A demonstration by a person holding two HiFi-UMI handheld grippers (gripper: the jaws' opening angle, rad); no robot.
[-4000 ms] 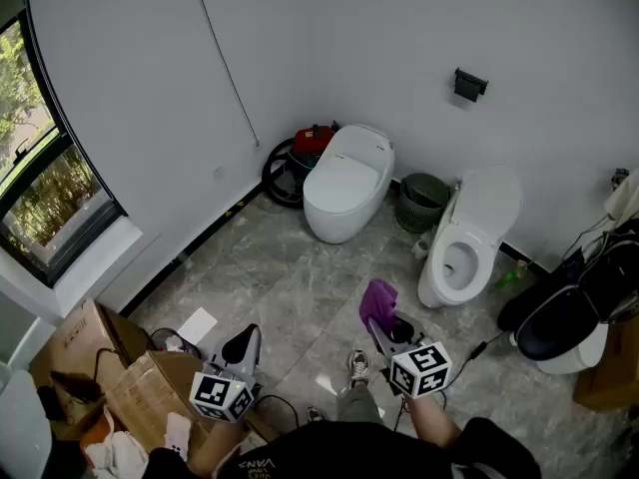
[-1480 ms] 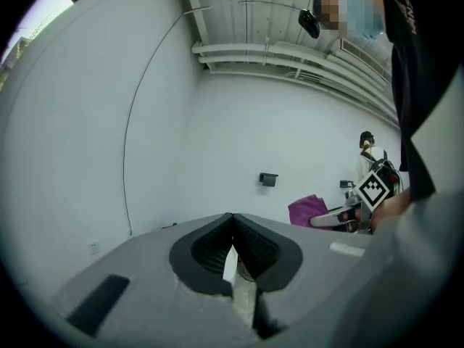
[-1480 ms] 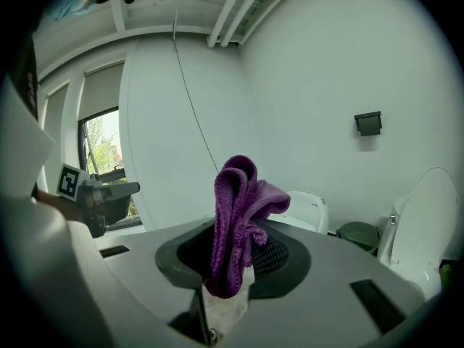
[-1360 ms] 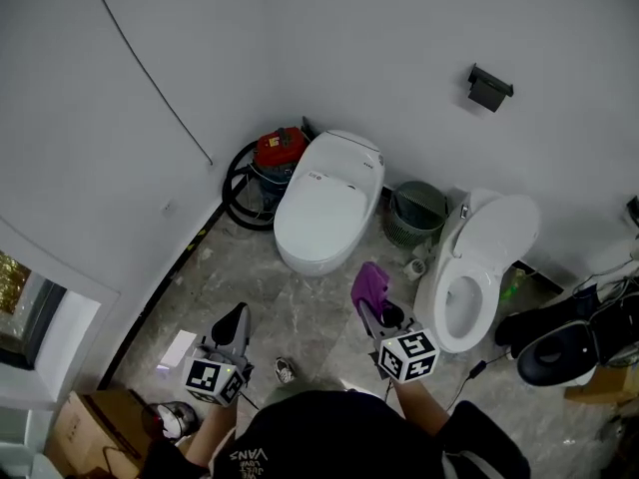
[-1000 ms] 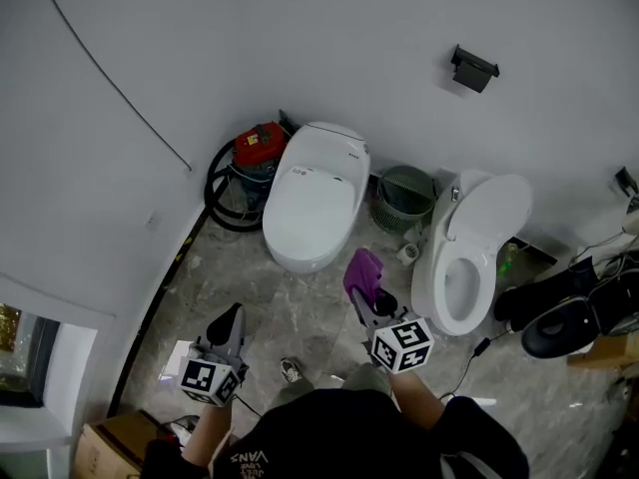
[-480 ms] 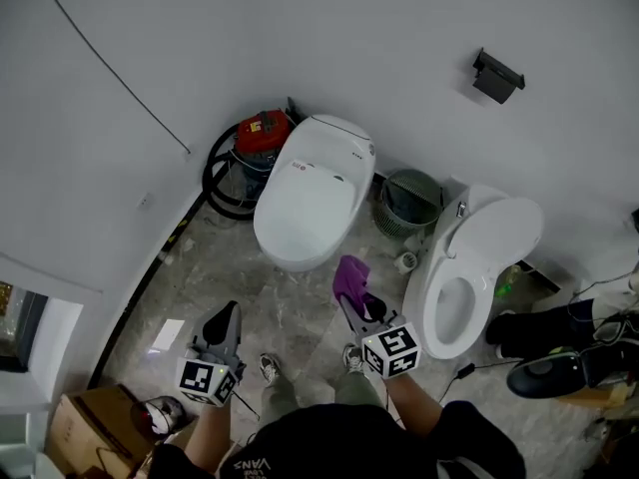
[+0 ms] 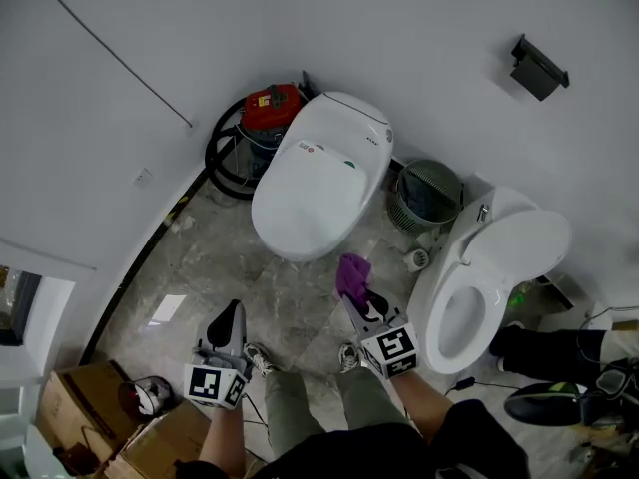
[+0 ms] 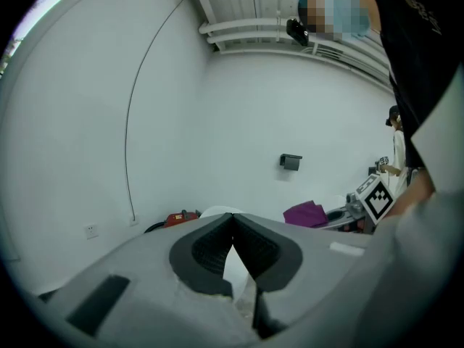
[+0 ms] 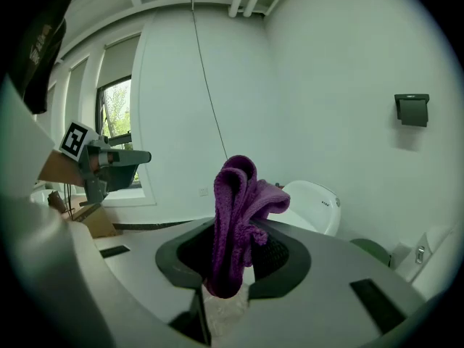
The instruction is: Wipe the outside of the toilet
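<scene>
One purple cloth (image 7: 351, 273) pinched in right gripper (image 7: 357, 295), near closed-lid toilet (image 7: 319, 183), not touching; second, open-lid toilet (image 7: 477, 289) alongside; left gripper (image 7: 232, 315) jaws pressed together, empty.

Count: 2 toilets – lid-down toilet (image 7: 319, 183) at 12 o'clock, lid-up toilet (image 7: 479, 287) at 3; 2 grippers – left gripper (image 7: 232, 314), right gripper (image 7: 357, 302); 1 purple cloth (image 7: 351, 272); 1 green bin (image 7: 424, 196) at 1; 1 red vacuum (image 7: 272, 108) at 11; 2 cardboard boxes (image 7: 62, 407) at 8; 1 wall socket (image 7: 143, 178)
</scene>
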